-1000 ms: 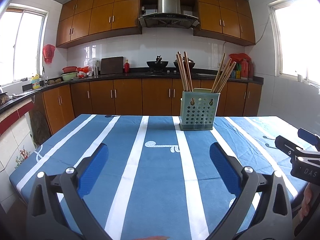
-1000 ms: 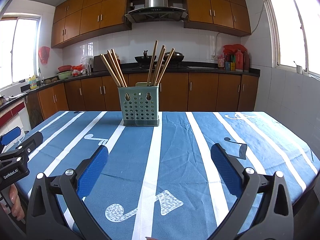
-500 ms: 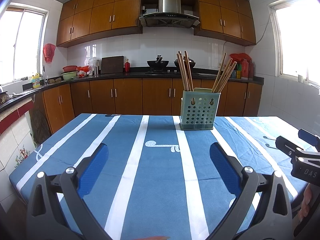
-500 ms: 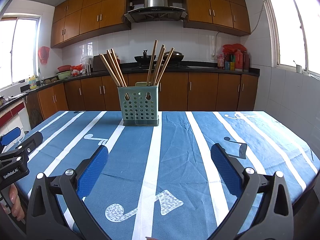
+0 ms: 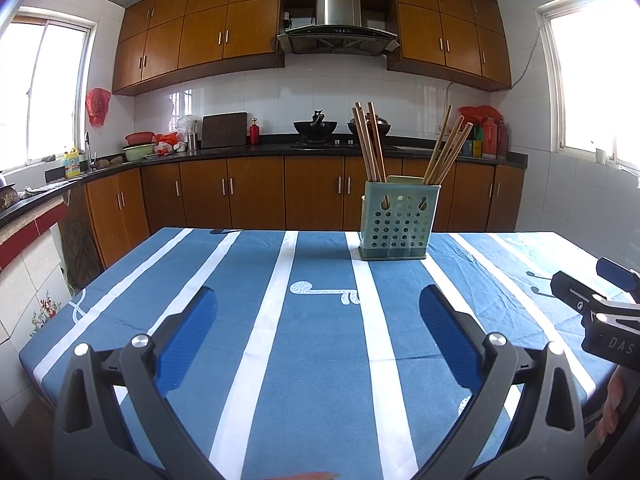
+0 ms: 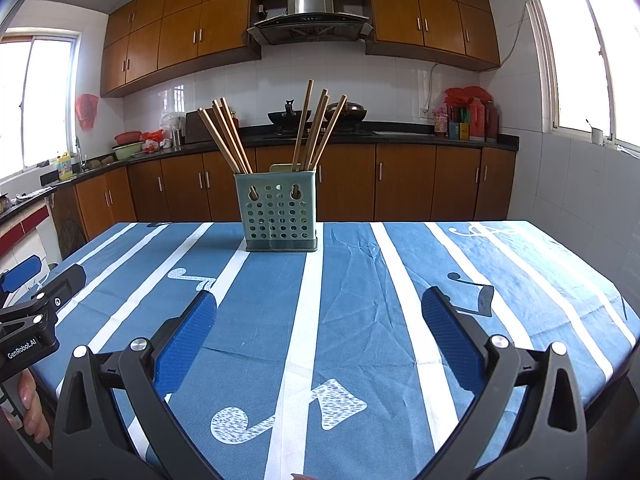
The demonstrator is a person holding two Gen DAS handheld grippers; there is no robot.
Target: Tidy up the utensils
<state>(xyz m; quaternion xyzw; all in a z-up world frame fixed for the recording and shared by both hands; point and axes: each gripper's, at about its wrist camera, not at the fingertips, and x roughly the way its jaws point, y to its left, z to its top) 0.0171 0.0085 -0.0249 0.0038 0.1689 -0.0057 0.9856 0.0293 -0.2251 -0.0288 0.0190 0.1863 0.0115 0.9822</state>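
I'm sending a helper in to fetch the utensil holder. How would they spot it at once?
Find the table with the blue, white-striped cloth. Towards its far edge stands the utensil holder, a pale green box with round holes. It is the only thing standing on the cloth, with wooden chopsticks sticking out.

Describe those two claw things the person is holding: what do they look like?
Both are matte black plastic frames with silver screws. Each gripper, left and right, has two fingers faced with textured blue pads. White lettering marks the bodies: "GenRobot.AI" on the left, "DAS" on the right. No cables or sleeves show.
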